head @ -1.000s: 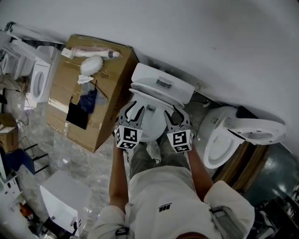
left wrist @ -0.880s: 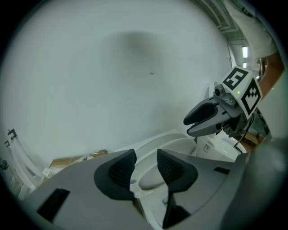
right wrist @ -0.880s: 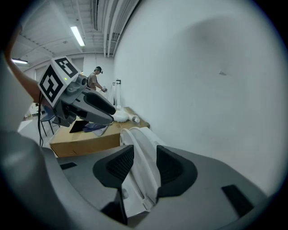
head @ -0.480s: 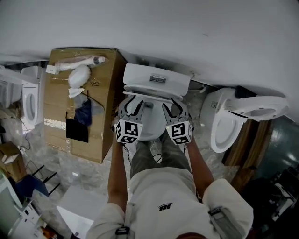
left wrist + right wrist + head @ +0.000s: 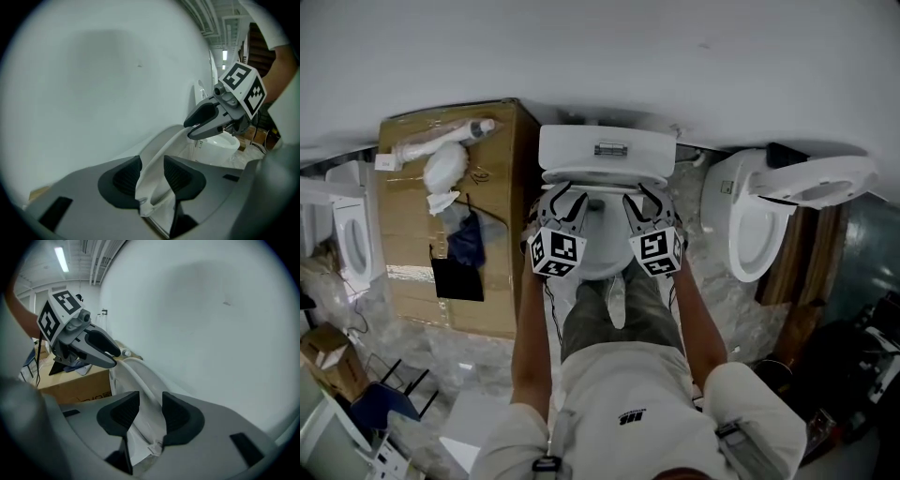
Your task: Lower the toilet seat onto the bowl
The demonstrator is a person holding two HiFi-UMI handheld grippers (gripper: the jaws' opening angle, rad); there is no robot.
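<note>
Shows the white oval plastic toilet seat point(image 5: 600, 234) tilted forward of the white ceramic cistern point(image 5: 607, 150), gripped at both side rims. Shows the left gripper point(image 5: 569, 199) narrow, jaws just eased slightly wider yet pressing the left rim between ribbed pads. Shows the right gripper point(image 5: 642, 199) likewise clamped narrowly on the right rim.

A storeroom: several loose toilets point(image 5: 748, 230) beside a cardboard box point(image 5: 504, 159).

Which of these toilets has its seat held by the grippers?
The middle toilet, beside the cardboard box: left gripper and right gripper clamp its seat; the right-hand toilet stands untouched.
</note>
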